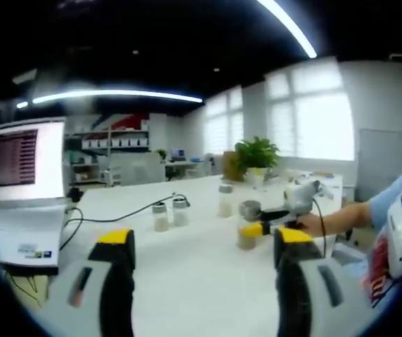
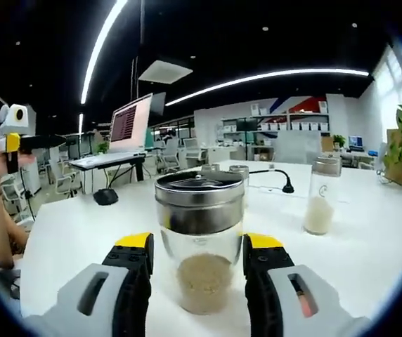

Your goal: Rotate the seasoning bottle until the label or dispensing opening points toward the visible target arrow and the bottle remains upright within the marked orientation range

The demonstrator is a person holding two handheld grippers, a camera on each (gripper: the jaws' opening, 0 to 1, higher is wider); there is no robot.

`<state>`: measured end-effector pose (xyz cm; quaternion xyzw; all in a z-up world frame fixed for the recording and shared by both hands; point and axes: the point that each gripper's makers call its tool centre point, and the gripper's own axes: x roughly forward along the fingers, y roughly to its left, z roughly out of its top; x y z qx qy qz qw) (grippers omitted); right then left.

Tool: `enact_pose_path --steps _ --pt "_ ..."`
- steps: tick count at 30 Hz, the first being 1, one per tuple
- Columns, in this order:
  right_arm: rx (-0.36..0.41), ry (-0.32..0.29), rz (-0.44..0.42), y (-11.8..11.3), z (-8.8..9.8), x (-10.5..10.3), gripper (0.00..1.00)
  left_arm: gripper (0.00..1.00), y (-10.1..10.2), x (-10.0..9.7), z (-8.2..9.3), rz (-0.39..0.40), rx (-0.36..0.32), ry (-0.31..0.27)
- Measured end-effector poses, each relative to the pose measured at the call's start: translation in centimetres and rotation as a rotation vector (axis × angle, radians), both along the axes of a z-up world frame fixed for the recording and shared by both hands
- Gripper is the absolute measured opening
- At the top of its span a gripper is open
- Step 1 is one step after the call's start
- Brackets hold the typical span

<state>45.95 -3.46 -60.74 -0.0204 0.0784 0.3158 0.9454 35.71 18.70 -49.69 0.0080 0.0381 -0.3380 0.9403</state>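
In the right gripper view, the right gripper (image 2: 197, 261) has its jaws spread to either side of the seasoning bottle (image 2: 199, 239), one yellow-tipped jaw just beside each flank of the glass. Whether the pads actually press on the glass cannot be told. The bottle stands upright on the white counter (image 2: 74, 232), with a metal cap and a layer of tan powder at the bottom. Farther back on the counter stands a second glass jar (image 2: 321, 194) holding pale powder, well apart to the right, and two more metal caps peek out behind the bottle. A black cable end (image 2: 283, 184) lies beyond. A laptop (image 2: 132, 121) sits open on a desk farther back. At the left edge a hand (image 2: 3, 163) holds the left gripper up above the counter.

In the left gripper view, the left gripper (image 1: 204, 246) has its jaws spread wide with nothing between them, hovering over the bare counter. Ahead stand two small jars (image 1: 170, 213) side by side, with another jar behind them to the right. The right gripper comes in from the right, held by a person's hand, its yellow tips around the seasoning bottle. An open laptop rests at the left, and a green plant (image 1: 257, 153) stands at the far end of the counter near the windows.
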Motion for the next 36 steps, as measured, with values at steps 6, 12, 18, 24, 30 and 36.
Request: enact_pose_path --steps 6,12,18,24,30,36 --pt "-0.04 -0.076 0.098 -1.5 1.5 -0.8 0.69 0.86 0.1 -0.1 0.1 0.005 -0.005 -0.002" --pt "-0.003 0.054 -0.045 -4.1 0.2 -1.8 0.75 0.86 0.3 -0.1 0.1 0.018 -0.01 -0.002" --pt "0.095 0.021 -0.154 -3.5 1.4 -2.3 0.71 0.86 0.6 -0.2 0.1 0.023 -0.016 0.002" --pt "0.093 0.082 -0.319 -1.5 -0.3 -3.3 0.81 0.86 1.2 -0.3 0.4 0.041 -0.028 -0.007" --pt "0.12 0.037 -0.419 -0.4 -0.1 -2.2 0.74 0.86 1.2 -0.3 0.3 0.035 -0.031 0.003" --pt "0.115 -0.005 -0.522 -0.5 0.2 -0.8 0.78 0.85 1.3 0.1 0.1 0.037 -0.041 0.014"
